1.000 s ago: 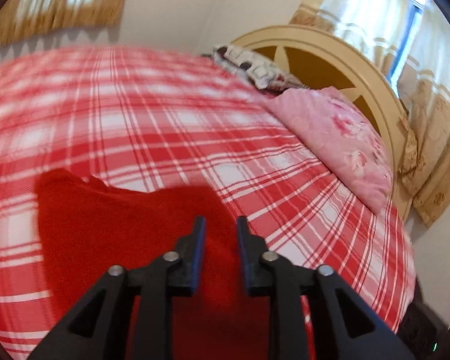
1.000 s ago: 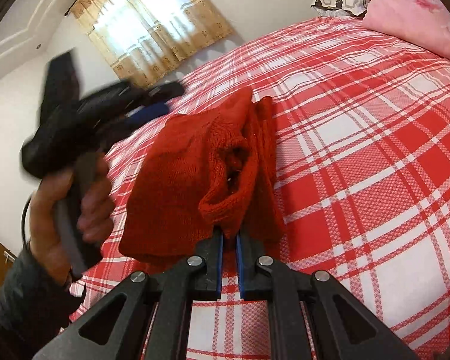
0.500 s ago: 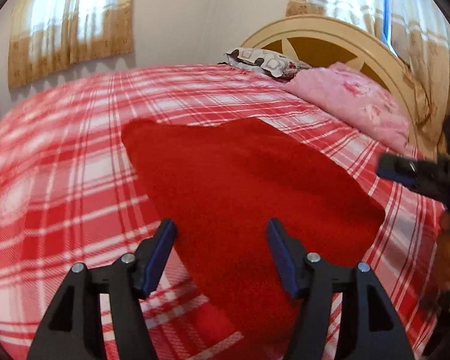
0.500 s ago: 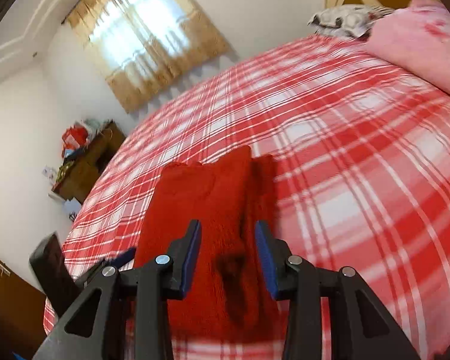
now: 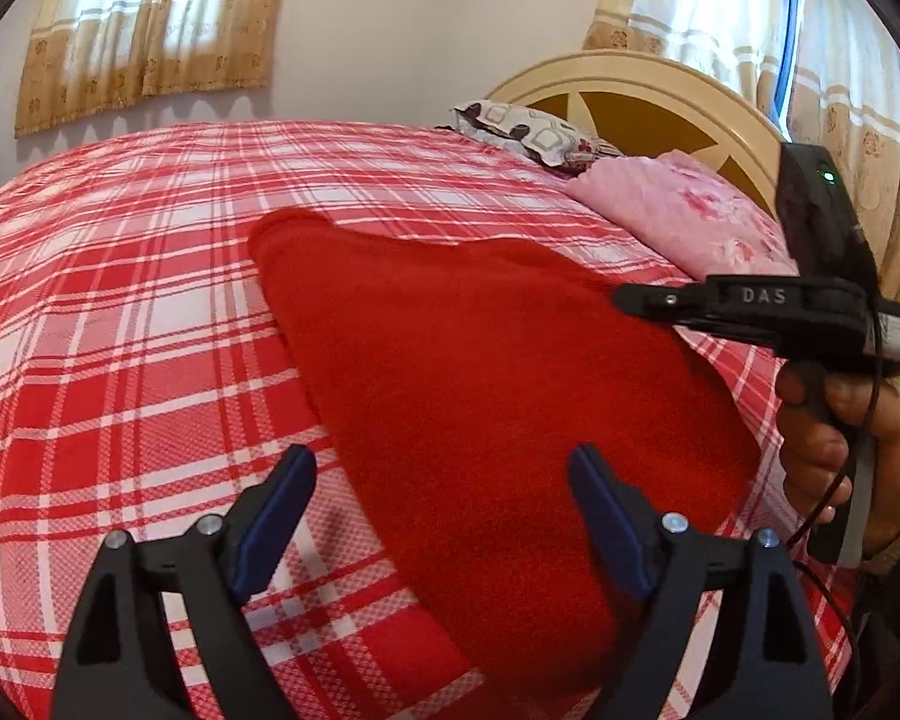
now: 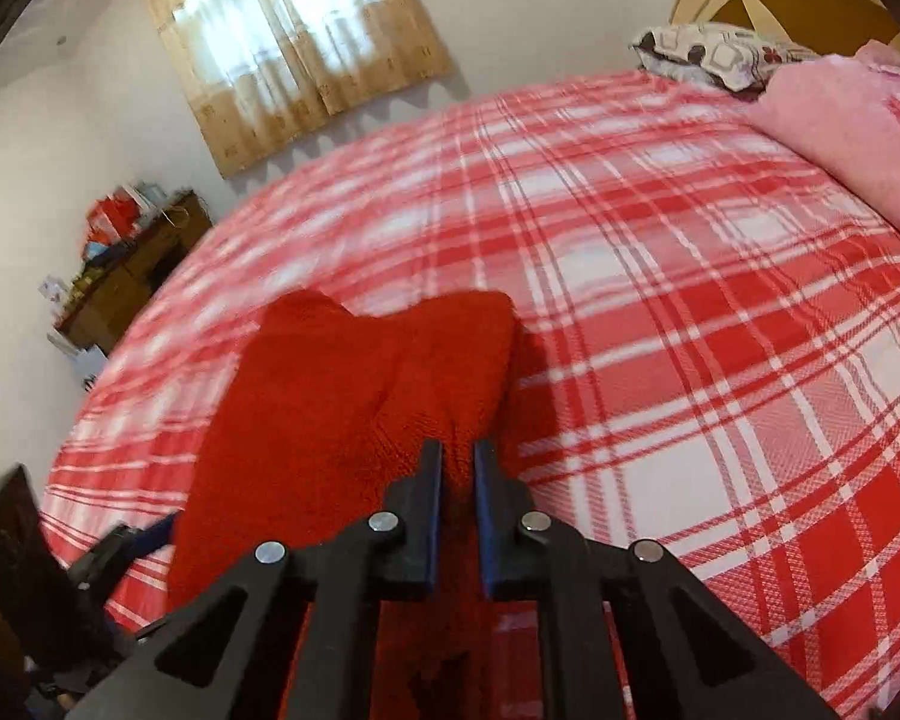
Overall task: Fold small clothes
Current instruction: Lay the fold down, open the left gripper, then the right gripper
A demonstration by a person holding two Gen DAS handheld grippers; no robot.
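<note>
A red knitted garment (image 5: 486, 396) lies folded on the red-and-white plaid bedspread (image 5: 126, 312). My left gripper (image 5: 441, 507) is open wide just above the garment's near left edge, holding nothing. The right gripper's body (image 5: 750, 306) shows at the right of that view, over the garment's far edge. In the right wrist view the garment (image 6: 342, 402) lies ahead and left. My right gripper (image 6: 457, 468) has its jaws almost together with red knit showing in the narrow gap between them. The left gripper (image 6: 120, 546) shows at the lower left.
A pink floral quilt (image 5: 684, 222) and a patterned pillow (image 5: 528, 132) lie by the cream headboard (image 5: 642, 90). A wooden cabinet (image 6: 126, 276) with clutter stands by the wall left of the bed. Curtained windows (image 6: 294, 42) are behind.
My left gripper opened from nearly shut to wide and turned toward the garment. My right gripper let go of the raised garment, opened, then closed down again over its near edge; the garment now lies flat.
</note>
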